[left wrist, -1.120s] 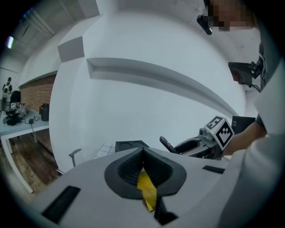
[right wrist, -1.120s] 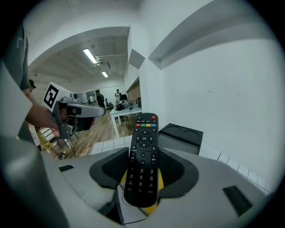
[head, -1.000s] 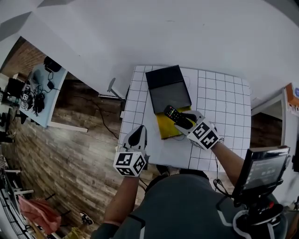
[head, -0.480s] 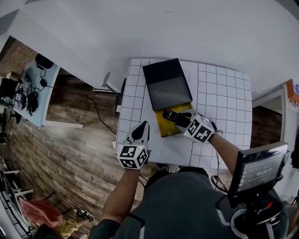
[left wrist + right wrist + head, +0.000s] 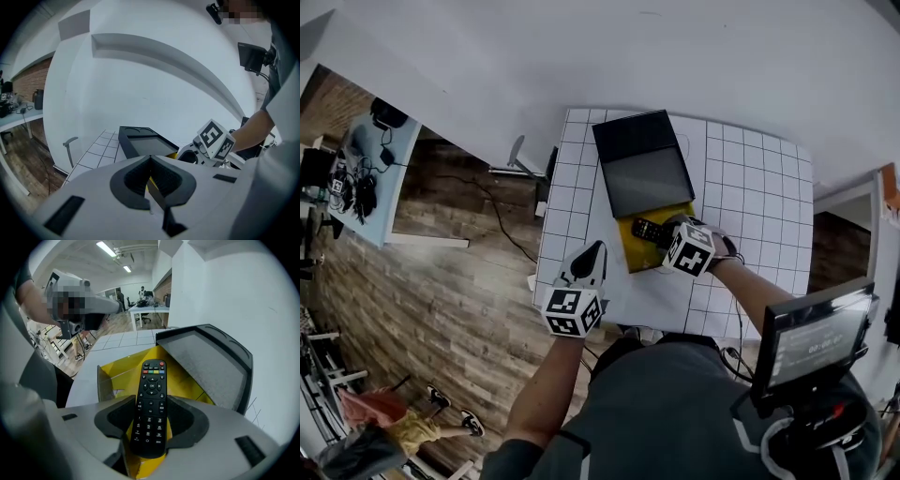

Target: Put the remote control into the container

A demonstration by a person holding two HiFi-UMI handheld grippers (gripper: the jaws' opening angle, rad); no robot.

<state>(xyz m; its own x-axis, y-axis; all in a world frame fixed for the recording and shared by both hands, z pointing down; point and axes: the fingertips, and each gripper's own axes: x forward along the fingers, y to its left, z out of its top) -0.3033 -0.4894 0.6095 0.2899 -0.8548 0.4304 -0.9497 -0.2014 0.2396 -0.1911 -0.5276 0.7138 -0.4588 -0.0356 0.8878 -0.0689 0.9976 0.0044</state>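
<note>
Right gripper [image 5: 664, 236]: jaws set fairly wide and clamped on the remote control [image 5: 646, 229], one pad on each long side of its lower half. In the right gripper view the remote control [image 5: 152, 380] lies button side up between the pads, and its top end with the coloured keys sticks out well past the right gripper [image 5: 151, 417]. The remote is held over the yellow container [image 5: 639, 255], pointing toward the black lid [image 5: 645, 173] that lies just beyond it. Cannot tell whether the remote touches the container floor. From the gripper's own camera the yellow container [image 5: 183, 377] sits directly under and ahead of the remote, and the black lid [image 5: 208, 363] shows a grey inner face, raised at an angle on the right. Left gripper [image 5: 594, 250]: jaws together and nothing between them; it hangs near the table's [image 5: 750, 187] front left edge, well apart from the container. In its own view the left gripper [image 5: 150, 158] shows the pads meeting at the tip.
</note>
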